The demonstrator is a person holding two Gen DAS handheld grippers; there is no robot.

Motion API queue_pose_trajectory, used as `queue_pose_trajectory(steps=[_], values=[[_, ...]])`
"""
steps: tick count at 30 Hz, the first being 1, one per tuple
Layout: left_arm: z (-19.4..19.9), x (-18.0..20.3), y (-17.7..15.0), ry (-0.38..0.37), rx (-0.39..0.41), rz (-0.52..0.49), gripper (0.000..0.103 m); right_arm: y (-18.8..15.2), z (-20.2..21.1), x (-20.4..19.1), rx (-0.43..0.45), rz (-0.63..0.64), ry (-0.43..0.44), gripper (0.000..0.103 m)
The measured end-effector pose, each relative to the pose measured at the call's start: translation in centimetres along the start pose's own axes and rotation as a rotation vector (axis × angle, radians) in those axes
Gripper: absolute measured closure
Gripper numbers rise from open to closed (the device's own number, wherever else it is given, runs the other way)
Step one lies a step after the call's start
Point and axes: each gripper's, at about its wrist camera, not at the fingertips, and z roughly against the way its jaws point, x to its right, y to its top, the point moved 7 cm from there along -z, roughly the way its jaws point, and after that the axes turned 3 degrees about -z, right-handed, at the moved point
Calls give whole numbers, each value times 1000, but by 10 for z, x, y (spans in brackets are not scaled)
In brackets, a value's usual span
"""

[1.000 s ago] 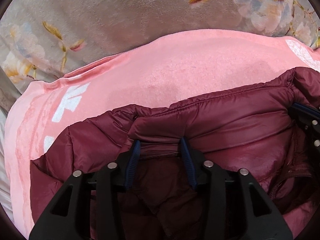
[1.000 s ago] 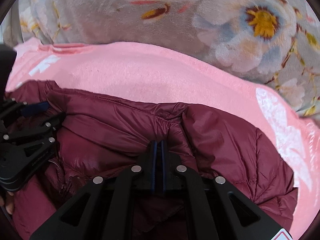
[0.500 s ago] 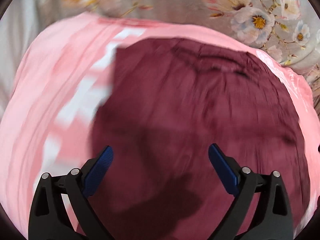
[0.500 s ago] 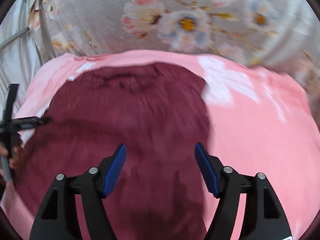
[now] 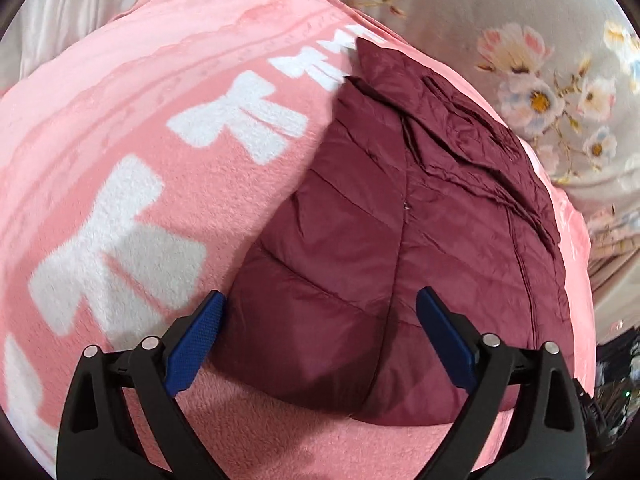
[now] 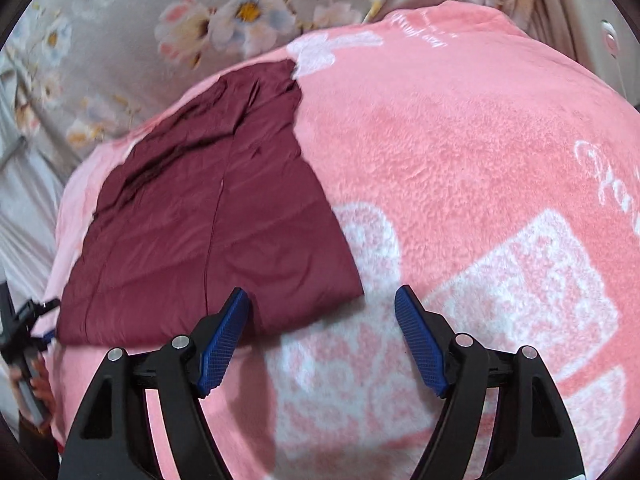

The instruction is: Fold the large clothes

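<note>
Maroon puffer jacket [image 5: 404, 240], one, lay folded flat on pink fleece blanket [image 5: 132, 92] with white bow pattern; floral grey bedcover [image 6: 120, 40] lay beyond. Two grippers were visible, both empty. Left gripper [image 5: 320, 340] hovered over jacket's near edge, jaws spread wide, touching nothing. Right gripper [image 6: 322, 340] hovered just beside jacket's near right corner, jaws also wide, over blanket. Left gripper's tip also showed at left edge of right wrist view.
</note>
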Motion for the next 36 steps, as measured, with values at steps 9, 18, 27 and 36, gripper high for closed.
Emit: queue_pose_trajectory(steps=[9,18,27,36], values=[[29,12,4,-51,24,1,96,20,6,-19,45,-132,185,100],[158,17,-37,-184,119,-101,98,-6,149,-31,242,73,238,100],[288,28,-20,-256,360,-88,97,7,279,-47,441,82,367,100],[151,84,93,65,306,-189,95,136,148,-70,383,-33,255,100]])
